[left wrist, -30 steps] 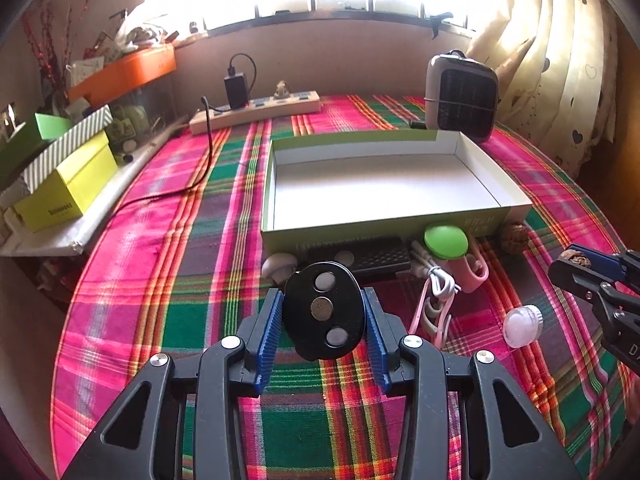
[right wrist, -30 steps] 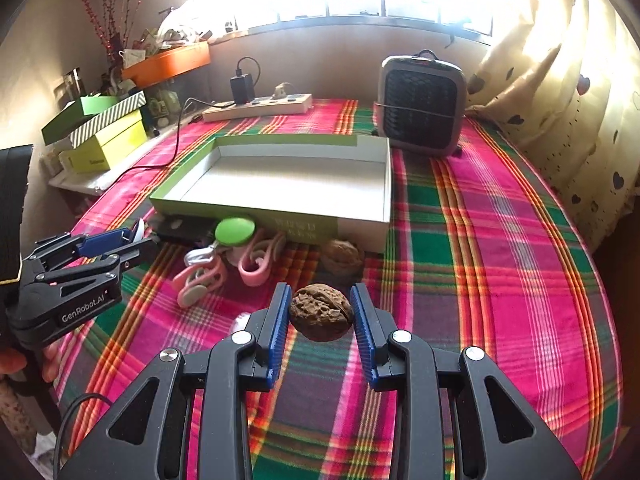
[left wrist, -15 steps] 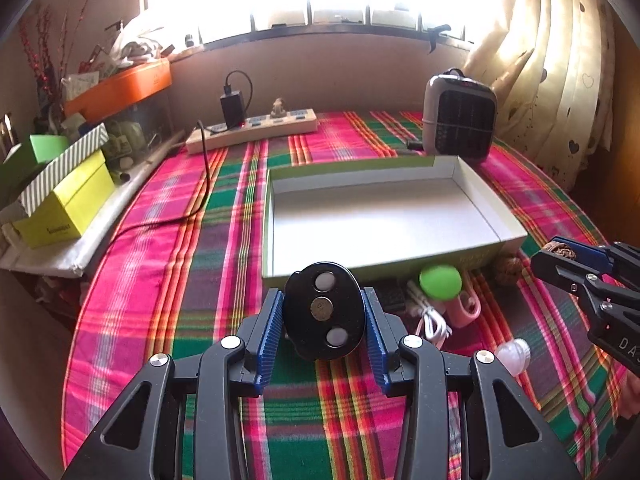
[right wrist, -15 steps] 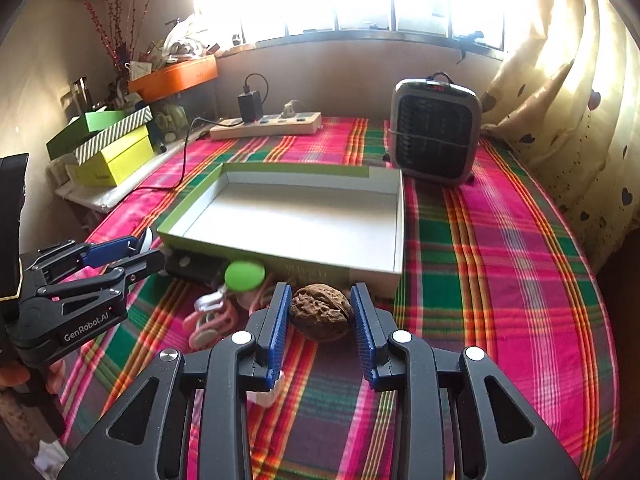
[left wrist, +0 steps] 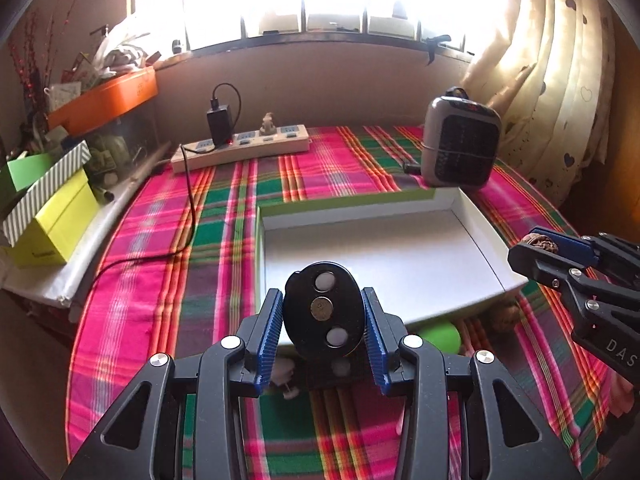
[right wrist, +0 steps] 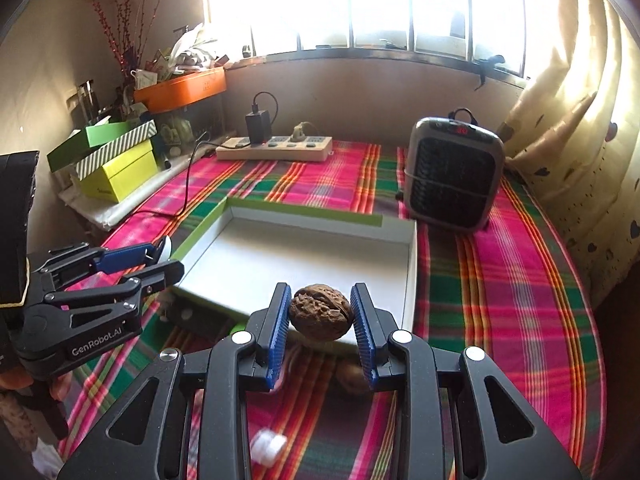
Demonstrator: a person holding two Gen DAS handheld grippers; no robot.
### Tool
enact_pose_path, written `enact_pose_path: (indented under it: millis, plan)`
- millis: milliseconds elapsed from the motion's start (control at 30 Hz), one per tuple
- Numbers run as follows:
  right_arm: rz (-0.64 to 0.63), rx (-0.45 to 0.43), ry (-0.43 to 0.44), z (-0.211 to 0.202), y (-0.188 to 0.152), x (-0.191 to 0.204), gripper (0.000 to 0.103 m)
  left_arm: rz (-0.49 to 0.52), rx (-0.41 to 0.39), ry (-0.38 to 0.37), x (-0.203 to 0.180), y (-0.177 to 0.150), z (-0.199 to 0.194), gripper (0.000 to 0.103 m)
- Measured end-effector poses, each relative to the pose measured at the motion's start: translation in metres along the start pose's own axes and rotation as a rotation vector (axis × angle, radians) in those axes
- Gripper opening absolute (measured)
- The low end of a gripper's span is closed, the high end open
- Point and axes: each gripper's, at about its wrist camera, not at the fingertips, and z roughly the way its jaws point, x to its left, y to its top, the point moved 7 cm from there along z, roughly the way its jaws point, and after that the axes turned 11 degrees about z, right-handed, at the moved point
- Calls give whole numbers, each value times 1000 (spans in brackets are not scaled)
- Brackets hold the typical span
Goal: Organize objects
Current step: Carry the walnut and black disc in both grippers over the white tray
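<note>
My left gripper [left wrist: 323, 312] is shut on a black oval disc [left wrist: 323, 310] with three round insets, held in the air over the near edge of the shallow white box with green sides [left wrist: 384, 252]. My right gripper [right wrist: 320, 312] is shut on a brown walnut [right wrist: 320, 313], also raised above the box's [right wrist: 304, 256] near edge. In the left wrist view the right gripper [left wrist: 536, 246] shows at the right with the walnut [left wrist: 540, 241] at its tip. In the right wrist view the left gripper [right wrist: 160, 256] shows at the left. The box's floor is bare.
Below the box's front lie a green round lid [left wrist: 442, 336], a second walnut [left wrist: 506, 316], a small white cap [right wrist: 269, 446] and a dark flat item. A grey heater [right wrist: 452, 174], a power strip [right wrist: 276, 148] with charger and cable, and stacked boxes [left wrist: 48, 208] stand around the plaid tablecloth.
Both grippers have risen and moved forward toward the box, each keeping its object. The loose items by the box's front have slid lower in view, partly hidden behind the fingers.
</note>
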Motion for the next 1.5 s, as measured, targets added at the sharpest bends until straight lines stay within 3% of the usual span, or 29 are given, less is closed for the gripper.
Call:
enact_pose_path:
  millis: [333, 933, 1500]
  plan:
    - [-26, 29, -9, 41, 28, 3, 32, -9, 18, -2, 11, 18, 29, 37]
    - [-18, 169, -78, 123, 35, -16, 32, 11, 112, 2, 14, 22, 93, 37]
    - [-36, 200, -121, 143, 33, -21, 32, 39, 134, 8, 10, 21, 109, 37]
